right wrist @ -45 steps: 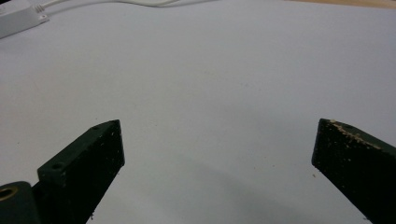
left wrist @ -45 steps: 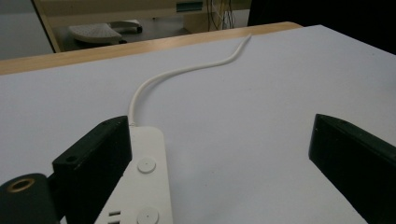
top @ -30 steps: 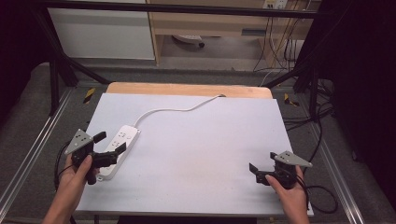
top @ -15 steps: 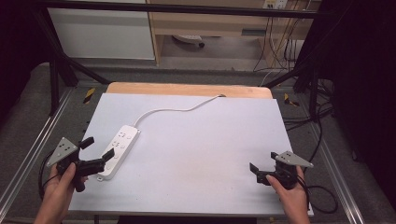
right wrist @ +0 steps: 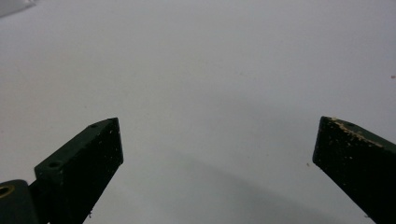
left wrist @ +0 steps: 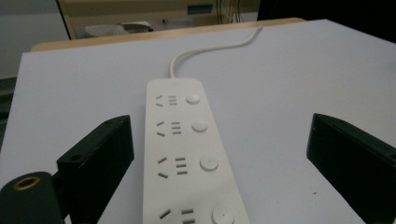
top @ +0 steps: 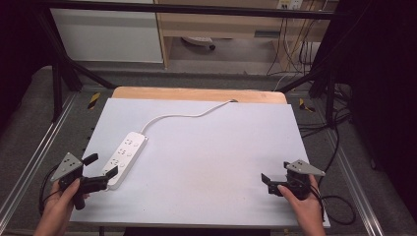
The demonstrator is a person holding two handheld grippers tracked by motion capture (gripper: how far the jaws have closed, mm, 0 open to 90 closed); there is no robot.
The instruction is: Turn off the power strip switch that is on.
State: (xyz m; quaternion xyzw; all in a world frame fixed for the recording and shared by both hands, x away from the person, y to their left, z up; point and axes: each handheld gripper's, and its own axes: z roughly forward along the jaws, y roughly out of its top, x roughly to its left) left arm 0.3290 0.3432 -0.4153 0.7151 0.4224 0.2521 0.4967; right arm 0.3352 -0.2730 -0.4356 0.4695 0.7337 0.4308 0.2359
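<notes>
No readable text, brand, label or number can be made out; the power strip [left wrist: 187,154] is marked with socket slots and round buttons alone.

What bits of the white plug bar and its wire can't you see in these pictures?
- Power strip: near end cut off by the bottom edge of the left gripper view.
- Cord: far end drops behind the table's back edge in the high view; plug hidden.
- Socket markings: too small in the high view.
</notes>
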